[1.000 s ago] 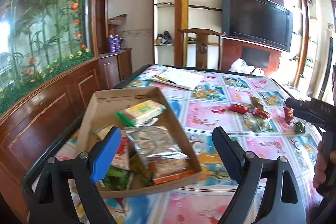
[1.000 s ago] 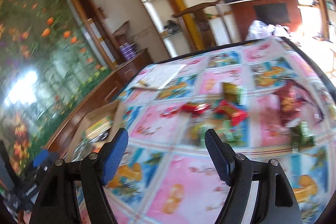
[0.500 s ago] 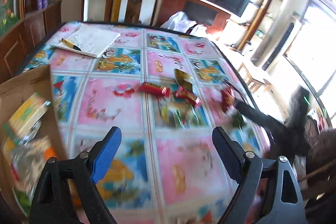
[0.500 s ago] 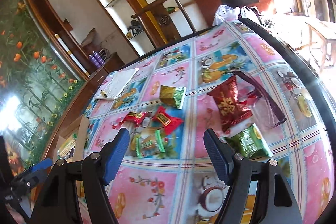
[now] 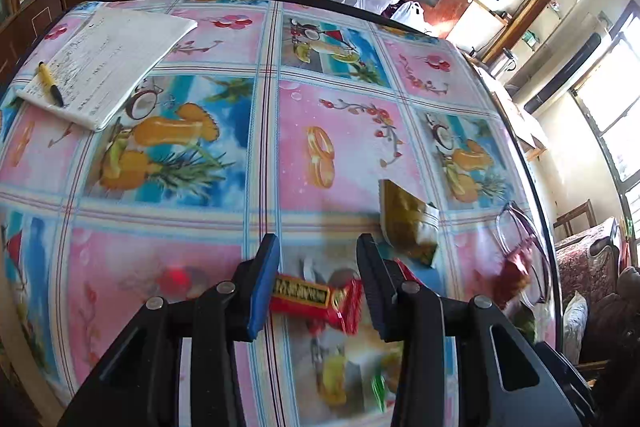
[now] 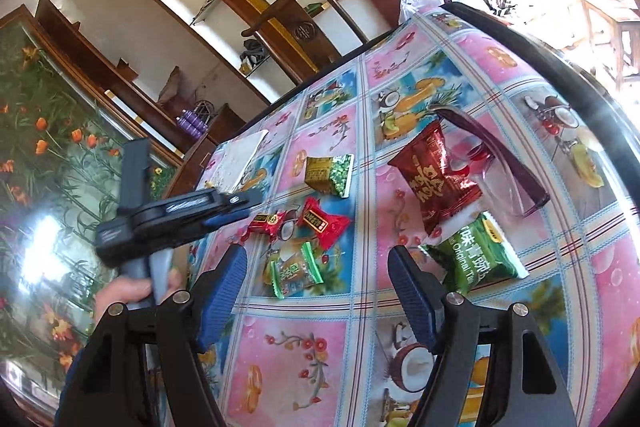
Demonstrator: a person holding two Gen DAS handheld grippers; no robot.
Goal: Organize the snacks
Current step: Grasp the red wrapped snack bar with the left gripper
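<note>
- Left gripper (image 5: 316,281) angled down over the fruit-print tablecloth (image 5: 340,147), jaws closing around a small red candy bar wrapper (image 5: 312,297); wrapper between the pads, lying flat on the cloth, pads not yet seen pressing on it
- Same red candy bar wrapper (image 6: 269,221) seen from the right wrist view just beside a second red wrapper (image 6: 322,221), with the left gripper's tip right at it
- Right gripper (image 6: 318,291) held off the table with jaws spread wide, nothing between them; clear green-edged sweet pack (image 6: 294,269) lying beyond the gap
- Likely very light and thin; crinkly film, probably slick, so prone to sliding or twisting out of a shallow pinch
- Probably soft at the twisted ends, firmer through the middle; best taken across the short width at the body, not by a crimped end
- Flat against the cloth, so a low fingertip approach seems needed; risk of snagging the tablecloth or nudging the neighbouring wrapper
- Gold-green pouch (image 5: 406,227), dark red bag (image 6: 434,175) and green tea-biscuit pack (image 6: 474,255) scattered near, apart from the target
</note>
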